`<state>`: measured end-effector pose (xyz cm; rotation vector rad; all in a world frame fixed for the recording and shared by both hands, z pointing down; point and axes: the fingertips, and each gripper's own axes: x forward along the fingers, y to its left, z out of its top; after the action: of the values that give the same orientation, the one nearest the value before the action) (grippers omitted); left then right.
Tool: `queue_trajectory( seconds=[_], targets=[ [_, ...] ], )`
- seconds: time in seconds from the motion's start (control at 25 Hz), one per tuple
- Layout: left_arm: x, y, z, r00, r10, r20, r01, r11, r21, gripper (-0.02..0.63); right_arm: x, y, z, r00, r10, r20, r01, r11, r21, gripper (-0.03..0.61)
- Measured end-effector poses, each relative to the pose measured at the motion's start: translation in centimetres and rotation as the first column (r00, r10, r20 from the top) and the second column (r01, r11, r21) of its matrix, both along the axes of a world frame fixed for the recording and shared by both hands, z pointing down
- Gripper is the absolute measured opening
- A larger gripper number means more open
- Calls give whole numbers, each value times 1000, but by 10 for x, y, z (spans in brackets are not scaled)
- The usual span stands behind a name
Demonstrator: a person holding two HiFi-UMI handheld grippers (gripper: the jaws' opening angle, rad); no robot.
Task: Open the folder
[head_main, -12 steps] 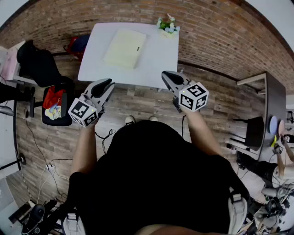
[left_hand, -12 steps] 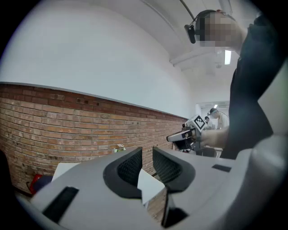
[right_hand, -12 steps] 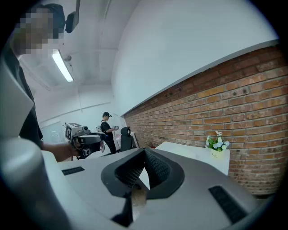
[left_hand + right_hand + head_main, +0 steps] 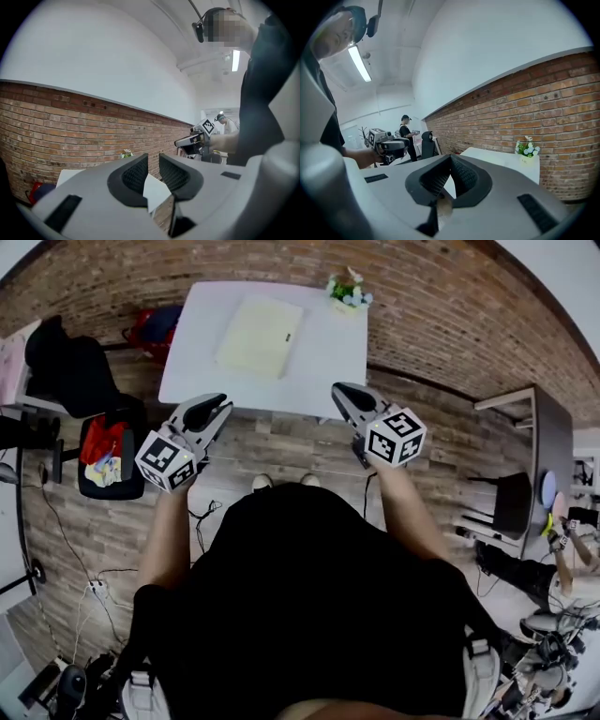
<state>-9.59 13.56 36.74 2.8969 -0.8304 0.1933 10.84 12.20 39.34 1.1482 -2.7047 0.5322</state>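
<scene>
The left gripper, jaws slightly apart with nothing between them, and the right gripper, jaws together and empty, hover short of the table. On it the folder lies closed. At the far right corner a pot holds flowers.

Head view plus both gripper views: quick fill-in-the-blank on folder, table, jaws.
1. The pale yellow flat folder lies ____ on the white rectangular table.
2. The small pot of white flowers stands at the table's far ____ corner in the head view.
3. The left gripper has ____ between its slightly parted jaws.
4. The right gripper is ____, its jaw tips touching.
Missing words: closed; right; nothing; shut
</scene>
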Motion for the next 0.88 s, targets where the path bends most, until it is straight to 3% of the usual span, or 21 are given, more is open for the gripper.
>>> queue_trajectory(
  seconds=[0.44, 0.88],
  targets=[
    [-48, -18, 8, 999, 39, -26, -39, 999, -7, 80, -33, -15, -2, 996, 90, 19, -90, 996, -1, 25],
    [-71, -28, 15, 996, 84, -26, -84, 996, -18, 80, -60, -29, -5, 992, 127, 3, -127, 992, 6, 25]
  ],
)
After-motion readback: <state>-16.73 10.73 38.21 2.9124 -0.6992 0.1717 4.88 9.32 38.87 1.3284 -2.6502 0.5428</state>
